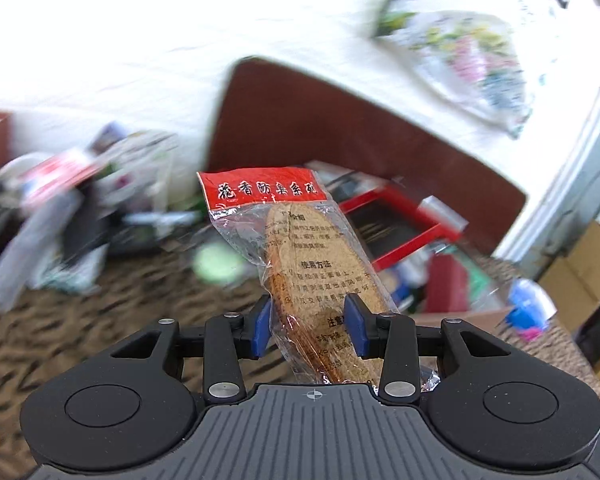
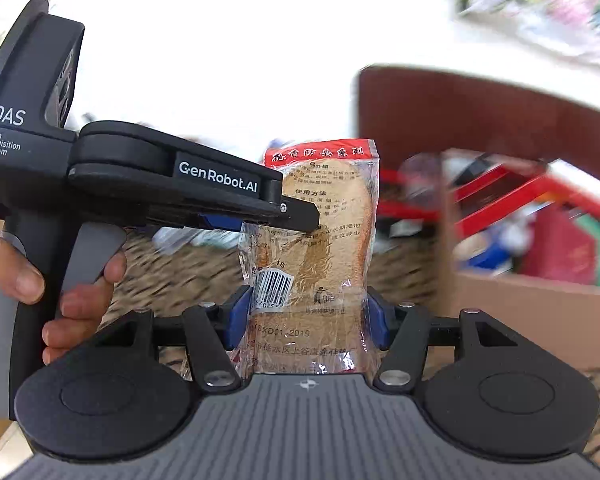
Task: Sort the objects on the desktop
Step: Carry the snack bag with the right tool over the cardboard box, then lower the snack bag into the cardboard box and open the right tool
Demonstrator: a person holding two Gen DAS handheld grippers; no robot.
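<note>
Two tools clamped on one packet of insoles [image 2: 320, 240]. Left tool [image 1: 310, 326] gripping it across the narrow edge, pads [image 1: 260, 326] pressed into the plastic wrap, red header card rising just beyond the tips. Right tool [image 2: 306, 318] gripping the packet's lower end by both side edges, barcode label just ahead of its left pad. In the right view, left tool reaching in from the left, pinching the packet higher up; a hand [image 2: 72, 284] on its handle. Lifted clear of the patterned table [image 1: 140, 300]. Cardboard box [image 2: 520, 312] near, to the right; contents blurred. Clutter pile [image 1: 72, 208] to the left too smeared to identify.
</note>
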